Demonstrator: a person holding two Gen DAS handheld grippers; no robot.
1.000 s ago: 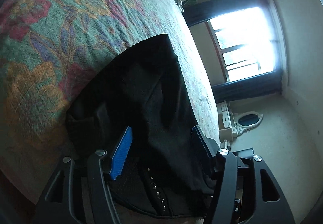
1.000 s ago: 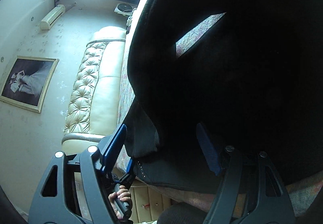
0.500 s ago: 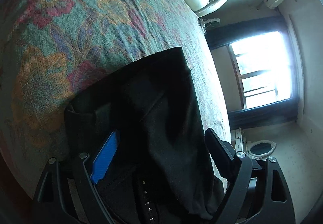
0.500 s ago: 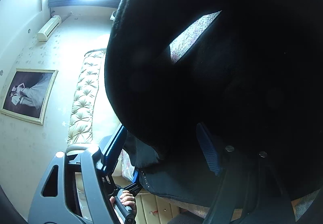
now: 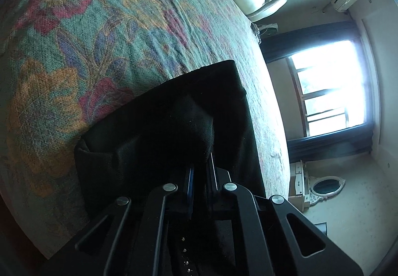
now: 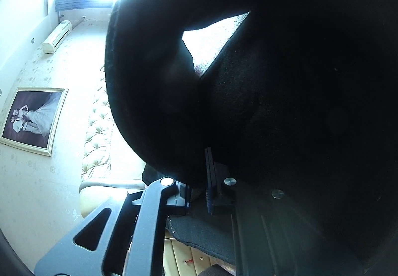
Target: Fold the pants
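so both grippers are pinched down on the black pants [image 5: 159, 126] right now; the left gripper [image 5: 200, 171] has its jaws nearly together with a bunched ridge of cloth squeezed between them, and the right gripper [image 6: 199, 176] looks the same, closed to a thin gap on a thick roll of fabric that fills most of its view. The pants are lying near the edge of the bed on the flowery bedspread [image 5: 87, 39], already doubled into a dark block, with the near part lifted up into the grippers.

What I'd worry about: each pinch looks like it has several layers, and from the right view I can't tell how many or which; if one side only has the top layer, lifting will peel the stack apart and the fold goes lopsided; if the two sides move unevenly, the cloth twists. There's also a studded strip [image 5: 185, 253] hanging under the left gripper, so that loose bit could drag; and it's close to the bed edge, so a slip probably means floor.
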